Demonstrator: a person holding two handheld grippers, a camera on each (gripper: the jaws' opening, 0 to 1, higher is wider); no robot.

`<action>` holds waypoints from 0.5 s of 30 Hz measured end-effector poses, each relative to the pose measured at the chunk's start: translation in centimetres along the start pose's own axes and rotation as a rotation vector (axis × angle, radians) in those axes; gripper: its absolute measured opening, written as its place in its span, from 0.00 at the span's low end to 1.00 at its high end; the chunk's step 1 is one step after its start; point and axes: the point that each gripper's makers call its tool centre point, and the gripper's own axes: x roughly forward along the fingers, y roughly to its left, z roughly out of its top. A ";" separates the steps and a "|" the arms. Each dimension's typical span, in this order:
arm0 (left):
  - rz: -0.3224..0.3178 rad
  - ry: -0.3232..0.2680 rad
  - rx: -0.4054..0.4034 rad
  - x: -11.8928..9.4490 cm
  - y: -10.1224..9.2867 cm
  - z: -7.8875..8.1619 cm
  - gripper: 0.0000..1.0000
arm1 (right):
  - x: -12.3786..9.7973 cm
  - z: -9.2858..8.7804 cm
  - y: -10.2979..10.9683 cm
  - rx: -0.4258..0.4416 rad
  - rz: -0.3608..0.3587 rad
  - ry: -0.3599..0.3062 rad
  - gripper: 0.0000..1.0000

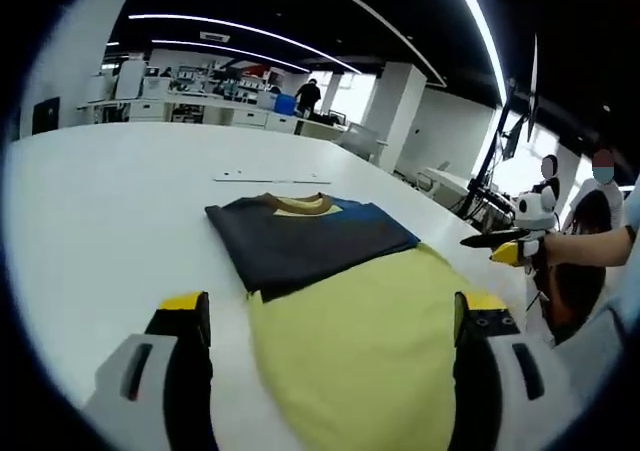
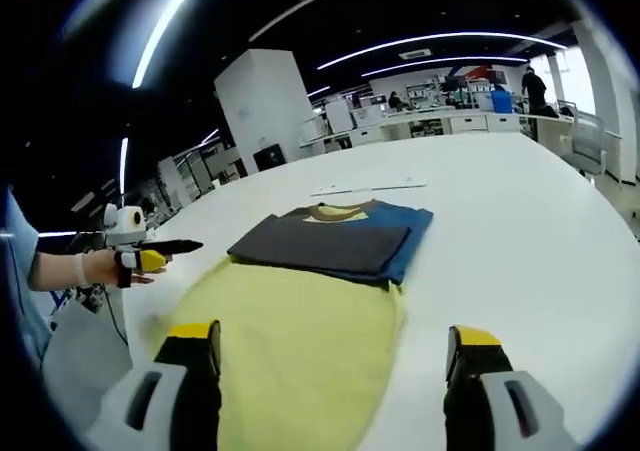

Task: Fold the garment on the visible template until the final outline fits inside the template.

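A: Where does the garment (image 1: 310,236) lie from the left gripper (image 1: 333,321)?

B: Straight ahead, past both grippers' tips, on the yellow template (image 1: 380,341) that runs between the jaws. Its long side lies across the left gripper's line of sight.

A: Which is nearer?

B: About equal, I'd judge. The right gripper (image 2: 334,349) faces it too (from the opposite side).

A: Jaws?

B: Both pairs spread wide, holding nothing.

A: The garment's look?

B: Folded flat: a dark grey layer over blue, tan collar showing, on the white table (image 1: 110,211).
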 end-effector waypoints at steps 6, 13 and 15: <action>0.003 0.014 -0.021 -0.7 0.1 -0.8 0.98 | -0.6 -0.2 0.1 0.012 0.003 -0.002 0.94; -0.001 0.027 -0.030 -2.2 -0.4 -1.9 0.92 | -1.9 -1.7 0.5 -0.002 0.009 0.033 0.91; -0.005 0.048 -0.019 -2.8 -0.6 -2.4 0.91 | -2.5 -2.4 0.7 -0.018 0.011 0.050 0.89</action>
